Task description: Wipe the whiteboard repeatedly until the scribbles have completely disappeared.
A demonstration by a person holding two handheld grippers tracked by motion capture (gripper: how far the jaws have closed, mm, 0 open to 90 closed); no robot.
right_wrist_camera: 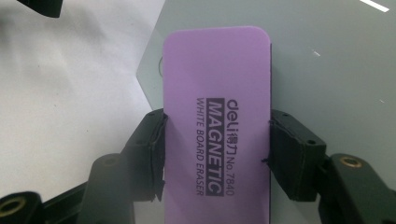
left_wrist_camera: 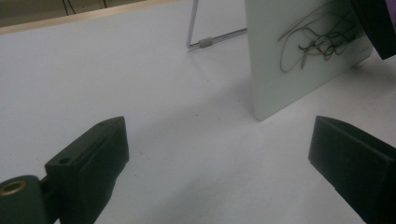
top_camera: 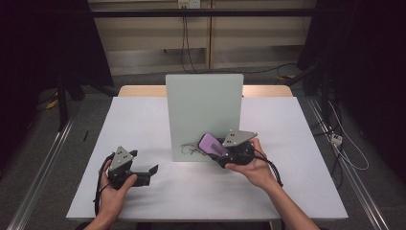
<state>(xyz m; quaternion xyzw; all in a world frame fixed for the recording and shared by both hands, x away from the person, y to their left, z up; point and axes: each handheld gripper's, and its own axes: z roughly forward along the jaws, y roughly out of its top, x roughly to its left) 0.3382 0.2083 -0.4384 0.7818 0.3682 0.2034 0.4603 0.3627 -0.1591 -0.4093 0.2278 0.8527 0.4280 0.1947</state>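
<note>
White table (top_camera: 143, 120) (dim room), right gripper (right_wrist_camera: 217, 154) clamping purple eraser (right_wrist_camera: 217, 93), left gripper (left_wrist_camera: 219, 154) agape, empty.

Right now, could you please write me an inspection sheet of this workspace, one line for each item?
Surface: white table top, bare around the board.
Job's things: small whiteboard stands upright at the table's middle, with black scribbles near its lower edge; purple magnetic eraser is close to that marked area.
Clutter: nothing seen.
Grippers: right gripper is shut on the eraser's two long sides; left gripper is open, holding nothing, low over the table.
Cables: black cables hang on the back wall; more lie on the floor at right.
Surroundings: dark curtains on both sides, grey floor.
</note>
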